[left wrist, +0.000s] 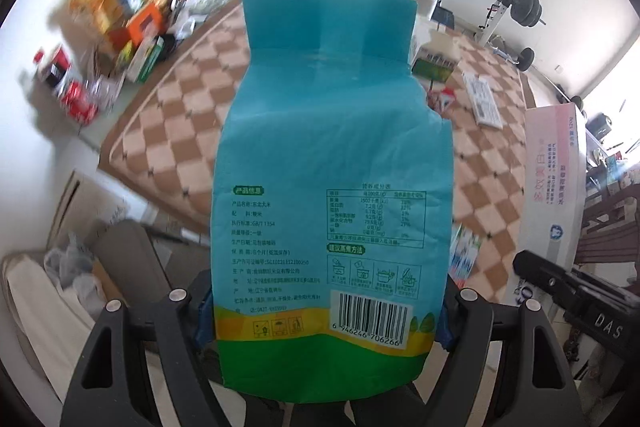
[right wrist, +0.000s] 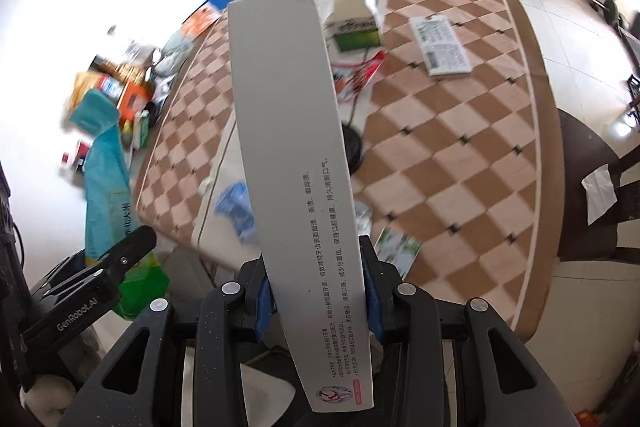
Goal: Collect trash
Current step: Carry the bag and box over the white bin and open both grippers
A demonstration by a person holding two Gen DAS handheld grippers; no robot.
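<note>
Over the checkered worktop (right wrist: 460, 147), my left tongs (left wrist: 324, 323) gripped a teal bag (left wrist: 332, 155); my right tongs (right wrist: 320, 303) clenched a white box (right wrist: 296, 155).

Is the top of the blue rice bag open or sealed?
Open. The blue rice bag in the left tongs has an unevenly cut, flared top edge.

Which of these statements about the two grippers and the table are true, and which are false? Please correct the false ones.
1. The left gripper holds a teal rice bag. True.
2. The right gripper is empty. False: its jaws are shut on a long white box.
3. The table has a checkered cover. True.
4. The teal rice bag lies flat on the table. False: it is held up in front of the camera.
5. A white printed packet lies on the table. True.
</note>
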